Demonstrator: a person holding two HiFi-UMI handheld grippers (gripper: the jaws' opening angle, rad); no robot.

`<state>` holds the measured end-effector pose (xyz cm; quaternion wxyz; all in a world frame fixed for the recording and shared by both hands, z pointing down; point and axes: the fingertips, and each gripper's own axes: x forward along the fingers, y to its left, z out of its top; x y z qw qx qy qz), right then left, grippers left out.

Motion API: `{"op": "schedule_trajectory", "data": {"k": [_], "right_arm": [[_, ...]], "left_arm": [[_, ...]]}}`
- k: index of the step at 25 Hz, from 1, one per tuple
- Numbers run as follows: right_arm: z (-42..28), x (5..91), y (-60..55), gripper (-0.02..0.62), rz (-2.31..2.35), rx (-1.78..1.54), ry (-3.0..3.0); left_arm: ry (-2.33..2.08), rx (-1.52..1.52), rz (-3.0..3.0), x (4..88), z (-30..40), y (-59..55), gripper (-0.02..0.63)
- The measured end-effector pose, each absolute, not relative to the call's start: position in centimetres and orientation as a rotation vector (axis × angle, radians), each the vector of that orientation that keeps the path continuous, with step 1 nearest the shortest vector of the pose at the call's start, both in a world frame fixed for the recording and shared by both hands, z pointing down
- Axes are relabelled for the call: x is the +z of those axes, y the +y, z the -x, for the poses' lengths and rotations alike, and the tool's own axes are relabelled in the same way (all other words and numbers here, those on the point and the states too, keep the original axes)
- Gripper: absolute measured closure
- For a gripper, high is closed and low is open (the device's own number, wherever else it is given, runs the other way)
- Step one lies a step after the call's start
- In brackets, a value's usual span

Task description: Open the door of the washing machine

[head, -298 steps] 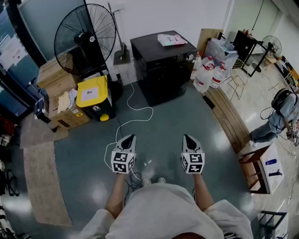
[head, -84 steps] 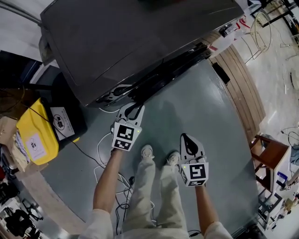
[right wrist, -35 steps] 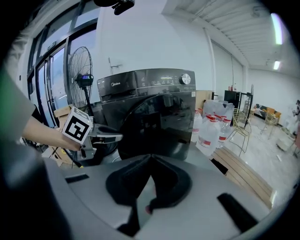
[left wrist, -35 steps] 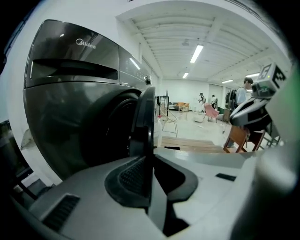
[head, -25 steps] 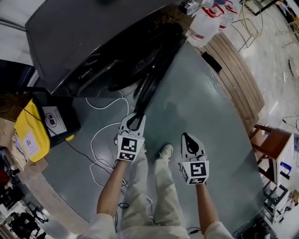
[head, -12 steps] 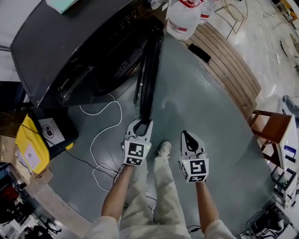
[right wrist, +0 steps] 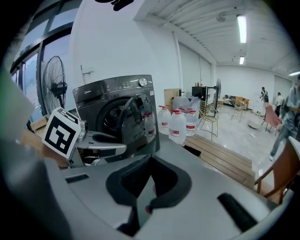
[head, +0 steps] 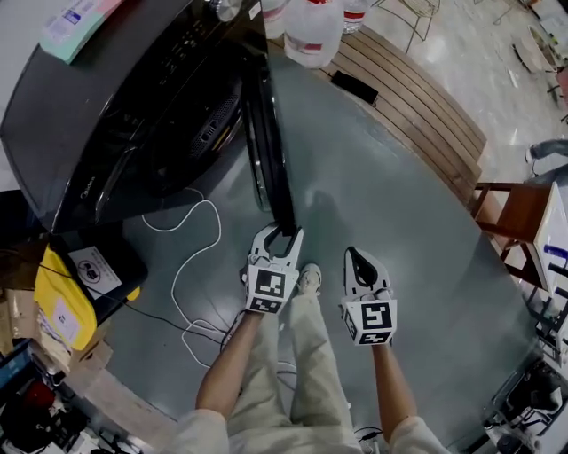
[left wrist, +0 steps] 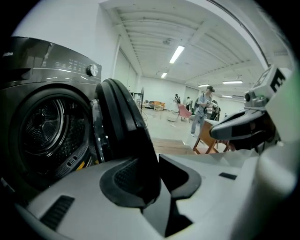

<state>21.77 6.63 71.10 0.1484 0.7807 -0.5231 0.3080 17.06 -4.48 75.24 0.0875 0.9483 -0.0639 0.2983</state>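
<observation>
The dark washing machine [head: 106, 97] stands at the upper left of the head view. Its round door [head: 266, 151] is swung out wide and the drum [left wrist: 47, 126] shows. My left gripper [head: 282, 235] is at the door's free edge. Its jaws have just been opening, and the door's edge [left wrist: 122, 122] stands between them with a gap on the right side. My right gripper [head: 355, 259] hangs shut over the floor to the right, holding nothing. In the right gripper view the machine [right wrist: 117, 112] is ahead and to the left.
Large water bottles [head: 311, 27] stand beside the machine, next to a low wooden platform [head: 417, 115]. A white cable [head: 191, 266] loops on the floor by a yellow box [head: 62, 301]. A wooden stool [head: 519, 222] is at the right. My shoe [head: 308, 279] is under the grippers.
The door has swung from partly open to wide open, with the left gripper drawing back at its edge. The left jaws have spread. The machine now sits further up-left in view.
</observation>
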Motion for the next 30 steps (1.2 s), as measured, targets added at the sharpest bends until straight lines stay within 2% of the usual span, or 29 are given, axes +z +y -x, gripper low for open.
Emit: {"op": "schedule_trajectory", "data": {"k": [13,22,30], "right_arm": [[-25.3,71.2,13.8,0.597,-2.366,0.930,-1.352],[-27.7,71.4,18.5,0.597,-2.433,0.954,-1.251],[-28.5,70.8,19.9,0.596,-2.471,0.954,-1.229]], "left_arm": [[0.042,0.935,-2.903,75.3,-26.1,1.3,0.479],[0.211,0.897,-2.991,74.3,-33.0,4.2,0.503],[0.260,0.875,-2.996,73.1,-33.9,6.4,0.506]]}}
